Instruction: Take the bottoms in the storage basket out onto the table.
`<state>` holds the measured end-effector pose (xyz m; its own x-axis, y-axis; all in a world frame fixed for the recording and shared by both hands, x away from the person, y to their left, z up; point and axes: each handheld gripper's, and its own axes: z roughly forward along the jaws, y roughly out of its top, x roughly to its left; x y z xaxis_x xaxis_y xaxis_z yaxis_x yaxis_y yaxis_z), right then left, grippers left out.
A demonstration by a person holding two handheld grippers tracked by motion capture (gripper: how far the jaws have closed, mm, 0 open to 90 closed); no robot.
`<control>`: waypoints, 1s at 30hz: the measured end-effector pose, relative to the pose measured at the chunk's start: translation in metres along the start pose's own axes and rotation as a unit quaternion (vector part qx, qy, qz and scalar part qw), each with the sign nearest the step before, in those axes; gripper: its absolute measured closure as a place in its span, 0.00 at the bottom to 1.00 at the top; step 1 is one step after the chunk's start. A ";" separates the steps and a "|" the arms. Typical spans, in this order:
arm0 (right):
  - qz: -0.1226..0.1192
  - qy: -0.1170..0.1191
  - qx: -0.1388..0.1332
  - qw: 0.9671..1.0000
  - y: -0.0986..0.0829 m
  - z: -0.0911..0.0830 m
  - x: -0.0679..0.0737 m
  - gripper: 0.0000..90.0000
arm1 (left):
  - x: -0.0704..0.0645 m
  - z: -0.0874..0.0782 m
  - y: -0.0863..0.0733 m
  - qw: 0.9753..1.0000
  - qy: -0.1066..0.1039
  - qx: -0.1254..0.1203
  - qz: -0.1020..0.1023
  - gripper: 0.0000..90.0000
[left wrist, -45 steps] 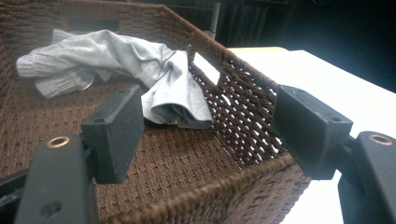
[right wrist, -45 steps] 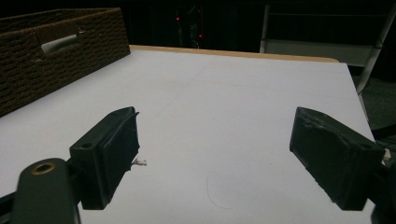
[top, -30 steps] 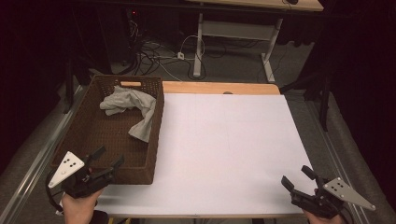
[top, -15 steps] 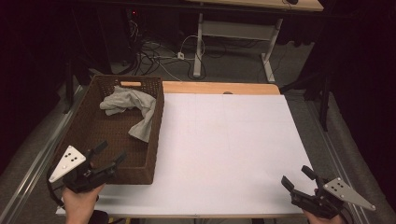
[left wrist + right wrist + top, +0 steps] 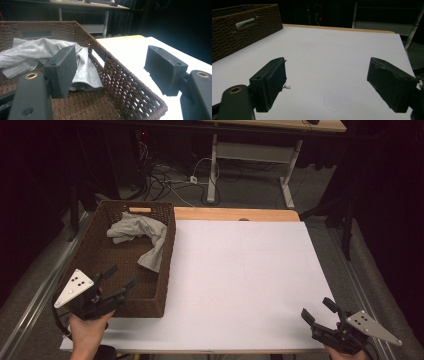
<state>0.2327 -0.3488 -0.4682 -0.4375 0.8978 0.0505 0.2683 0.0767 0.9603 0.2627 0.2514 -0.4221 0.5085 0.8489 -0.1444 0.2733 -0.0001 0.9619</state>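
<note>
A dark brown wicker basket (image 5: 95,265) stands on the left part of the white table (image 5: 240,280), and everything else is placed from it here. Inside the basket, toward its far end, lies a crumpled grey cloth (image 5: 142,232); one strip of it trails along the basket's right wall toward the near end. In the left gripper view the same grey cloth (image 5: 32,55) rests on the woven floor, close against that wall. A slot handle is cut into the far wall of the basket, and another shows in the near wall in the right gripper view (image 5: 244,23).

The left gripper (image 5: 120,280) hangs over the near end of the basket, above its floor, pointing toward the cloth but well short of it. Its jaws stand wide apart with nothing between them; in the left gripper view one jaw sits over the basket interior and the other out past the right wall, over the table.

The right gripper (image 5: 317,310) hovers well apart from the basket, at the table's near right corner. Its jaws too are spread wide and grip nothing.

No brand, label or writing can be read on the basket, the cloth or either gripper.
</note>
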 end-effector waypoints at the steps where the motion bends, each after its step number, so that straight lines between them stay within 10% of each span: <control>1: 0.000 0.000 0.000 1.000 0.000 0.000 0.000 0.18 | 0.000 0.001 0.001 1.000 -0.001 0.001 0.000 0.28; 30: 0.003 0.004 -0.002 1.000 0.000 0.000 0.000 0.18 | -0.006 0.037 0.024 1.000 -0.024 0.015 0.007 0.28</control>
<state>0.2333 -0.3489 -0.4684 -0.4436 0.8943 0.0578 0.2672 0.0704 0.9611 0.2965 0.2265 -0.4068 0.5510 0.8224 -0.1419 0.2901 -0.0293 0.9565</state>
